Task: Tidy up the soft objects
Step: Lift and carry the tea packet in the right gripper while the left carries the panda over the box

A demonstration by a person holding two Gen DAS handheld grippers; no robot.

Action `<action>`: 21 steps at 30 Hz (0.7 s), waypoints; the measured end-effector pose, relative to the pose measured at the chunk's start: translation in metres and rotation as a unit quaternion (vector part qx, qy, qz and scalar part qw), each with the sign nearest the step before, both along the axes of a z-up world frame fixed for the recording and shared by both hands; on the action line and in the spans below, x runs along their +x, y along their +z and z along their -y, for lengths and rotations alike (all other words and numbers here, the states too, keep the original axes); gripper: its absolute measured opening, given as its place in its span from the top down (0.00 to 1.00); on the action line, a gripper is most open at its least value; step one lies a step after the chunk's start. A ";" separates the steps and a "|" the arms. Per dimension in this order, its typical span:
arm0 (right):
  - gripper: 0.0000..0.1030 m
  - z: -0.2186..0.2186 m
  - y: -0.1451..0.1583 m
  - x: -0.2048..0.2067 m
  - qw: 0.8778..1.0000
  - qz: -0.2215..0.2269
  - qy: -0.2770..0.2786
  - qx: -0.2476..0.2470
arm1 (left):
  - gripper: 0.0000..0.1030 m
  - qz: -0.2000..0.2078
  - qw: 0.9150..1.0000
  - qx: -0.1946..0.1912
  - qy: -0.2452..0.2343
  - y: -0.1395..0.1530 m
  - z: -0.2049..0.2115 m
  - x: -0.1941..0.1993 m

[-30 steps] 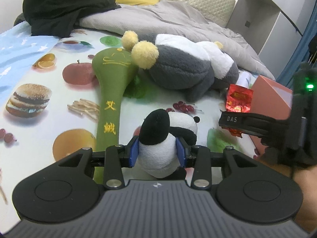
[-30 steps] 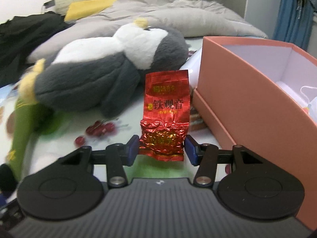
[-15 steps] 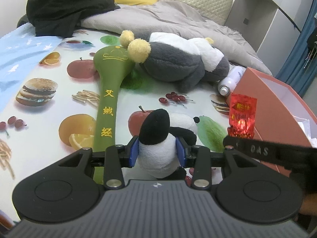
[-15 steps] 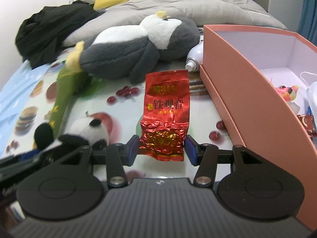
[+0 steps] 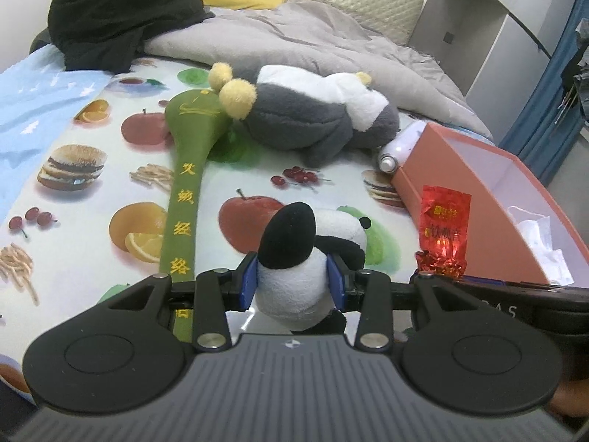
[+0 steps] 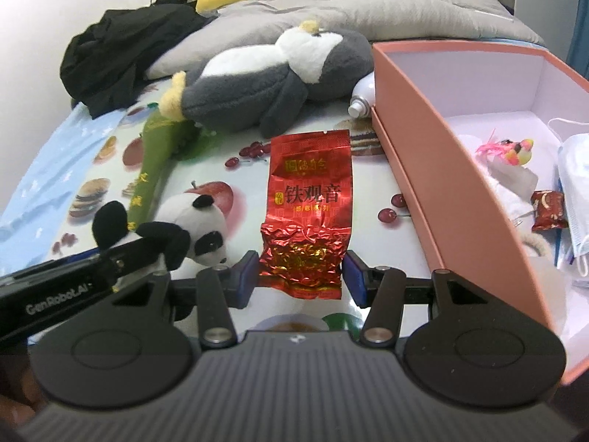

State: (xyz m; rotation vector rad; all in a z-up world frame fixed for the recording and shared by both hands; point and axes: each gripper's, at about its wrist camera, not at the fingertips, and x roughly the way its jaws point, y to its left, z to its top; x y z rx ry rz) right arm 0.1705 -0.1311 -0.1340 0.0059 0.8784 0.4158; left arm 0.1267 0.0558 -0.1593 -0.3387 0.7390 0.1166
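Low centre of the left wrist view: panda plush (image 5: pixel 294 258) between the left gripper's (image 5: pixel 291 281) pads. Right of it, foil packet (image 5: pixel 443 230), before the box (image 5: pixel 478 199). Upper centre: large plush (image 5: pixel 316 118); left of that, long cushion (image 5: pixel 187 184). Upper left: dark clothes (image 5: pixel 117 14) on the bed.

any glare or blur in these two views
Left wrist view: sharp centre, red foil packet glints, fisheye bends the pink box. Right wrist view: foil packet shows glare speckles, left edge around the black clothes is soft.
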 end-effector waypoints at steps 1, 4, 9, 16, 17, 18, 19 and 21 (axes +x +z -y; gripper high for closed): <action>0.48 0.003 0.004 -0.001 1.000 0.000 0.002 0.004 | 0.56 0.001 1.000 -0.001 -0.002 0.004 0.002 0.000; 0.48 0.011 0.019 -0.003 1.000 0.010 0.003 0.011 | 0.56 0.004 1.000 -0.003 -0.007 0.017 0.009 0.001; 0.48 0.028 0.044 -0.004 0.999 0.024 -0.002 0.027 | 0.56 0.016 1.000 -0.002 -0.018 0.043 0.025 0.004; 0.48 0.058 0.079 0.000 0.998 0.048 -0.013 0.045 | 0.56 0.043 0.998 0.002 -0.042 0.086 0.052 0.020; 0.48 0.062 0.084 0.001 0.998 0.051 -0.014 0.047 | 0.56 0.046 0.998 0.003 -0.045 0.091 0.056 0.023; 0.48 0.066 0.088 0.002 0.997 0.055 -0.015 0.049 | 0.56 0.049 0.998 0.003 -0.048 0.096 0.060 0.026; 0.48 0.071 0.094 0.004 0.997 0.059 -0.014 0.049 | 0.56 0.055 0.997 0.002 -0.050 0.102 0.065 0.029; 0.48 0.079 0.103 0.006 0.996 0.071 -0.014 0.049 | 0.56 0.065 0.996 0.001 -0.055 0.112 0.074 0.036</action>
